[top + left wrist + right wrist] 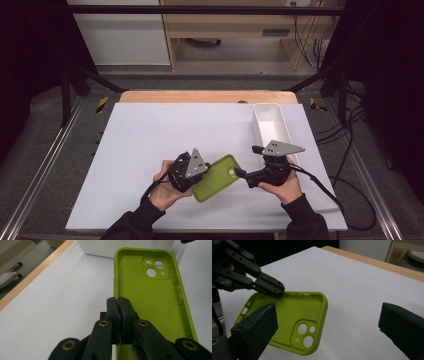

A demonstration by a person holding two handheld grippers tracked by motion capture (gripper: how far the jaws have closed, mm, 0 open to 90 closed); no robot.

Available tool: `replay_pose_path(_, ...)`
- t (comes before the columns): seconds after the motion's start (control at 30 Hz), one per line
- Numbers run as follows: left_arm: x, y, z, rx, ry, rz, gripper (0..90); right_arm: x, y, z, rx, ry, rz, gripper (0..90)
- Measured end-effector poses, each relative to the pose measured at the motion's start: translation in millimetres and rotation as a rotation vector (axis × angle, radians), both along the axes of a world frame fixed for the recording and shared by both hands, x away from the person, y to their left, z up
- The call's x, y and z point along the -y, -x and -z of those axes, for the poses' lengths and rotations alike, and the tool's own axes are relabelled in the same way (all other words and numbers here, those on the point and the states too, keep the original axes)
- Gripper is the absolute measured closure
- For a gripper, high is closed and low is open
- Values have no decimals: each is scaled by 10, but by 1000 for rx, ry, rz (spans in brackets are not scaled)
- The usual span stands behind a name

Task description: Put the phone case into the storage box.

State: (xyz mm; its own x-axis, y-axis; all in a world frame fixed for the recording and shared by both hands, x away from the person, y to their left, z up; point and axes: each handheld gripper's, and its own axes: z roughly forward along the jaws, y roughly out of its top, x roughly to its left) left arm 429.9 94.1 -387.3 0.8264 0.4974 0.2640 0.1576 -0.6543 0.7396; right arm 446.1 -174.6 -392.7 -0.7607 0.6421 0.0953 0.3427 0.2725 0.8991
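A lime-green phone case [217, 177] lies open side up near the table's front, its camera cut-outs toward the right. My left gripper [202, 172] is shut on the case's long side wall; in the left gripper view the jaws [119, 302] pinch that rim and the case [150, 300] stretches away from them. My right gripper [248, 161] stands open at the case's camera end. In the right gripper view its jaws [329, 322] are spread wide, with the case [287, 315] before the left jaw and the left gripper [274, 291] clamped on the far rim.
A white rectangular tray [272, 125] stands at the back right of the white table mat [150, 140], just beyond my right gripper. A wooden table edge [207, 96] runs along the back. Cables trail off the right side.
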Motion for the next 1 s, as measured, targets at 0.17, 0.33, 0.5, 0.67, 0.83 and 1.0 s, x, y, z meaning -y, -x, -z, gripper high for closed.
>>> replay_pose_path(0.17, 19, 16, -8, 9, -8, 4, 882, -38, -23, 19, -18, 2, -4, 44)
replay_pose_path(0.33, 44, 40, -15, 20, -16, 11, 881, -65, -59, 39, -43, 8, -9, 63)
replay_pose_path(0.5, 56, 64, -28, 32, -20, 17, 881, -84, -89, 41, -64, 19, -17, 88)
replay_pose_path(0.67, 64, 86, -32, 39, -17, 24, 882, -110, -113, 44, -89, 20, -37, 128)
replay_pose_path(0.83, 65, 94, -36, 43, -23, 26, 882, -112, -141, 52, -123, 18, -44, 176)
replay_pose_path(1.0, 75, 104, -35, 41, -20, 29, 881, -109, -162, 54, -154, 12, -60, 229)
